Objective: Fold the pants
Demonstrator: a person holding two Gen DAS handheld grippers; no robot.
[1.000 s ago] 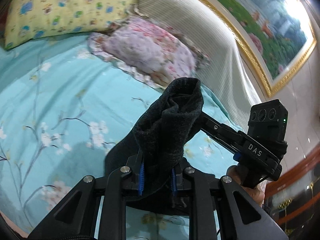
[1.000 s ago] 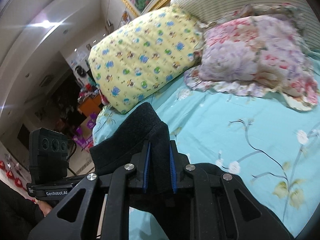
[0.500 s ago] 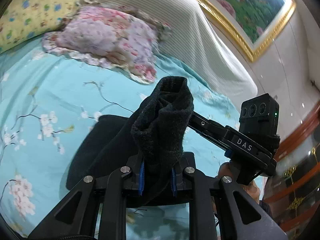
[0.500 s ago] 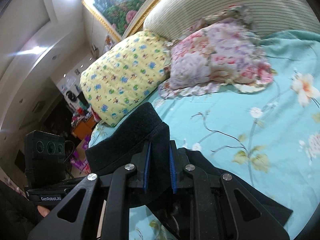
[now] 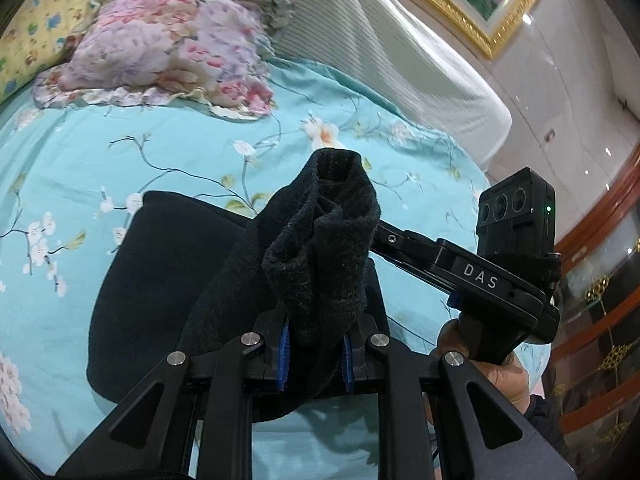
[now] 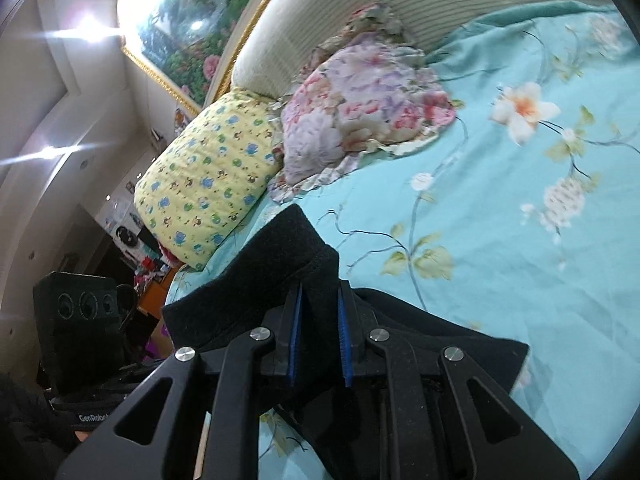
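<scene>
Pants, black and fleecy, lie partly spread on the turquoise floral bedsheet in the left wrist view, with a bunched end rising up, and the left gripper is clamped right on that bunch, blue pads pressing both sides. The right gripper's body, marked DAS, shows just beyond. A pink floral pillow sits by the headboard. Over to the right wrist view: the right gripper pinches a fold of the pants too, cloth trailing down onto the bedsheet. A yellow pillow rests beside the pink one.
</scene>
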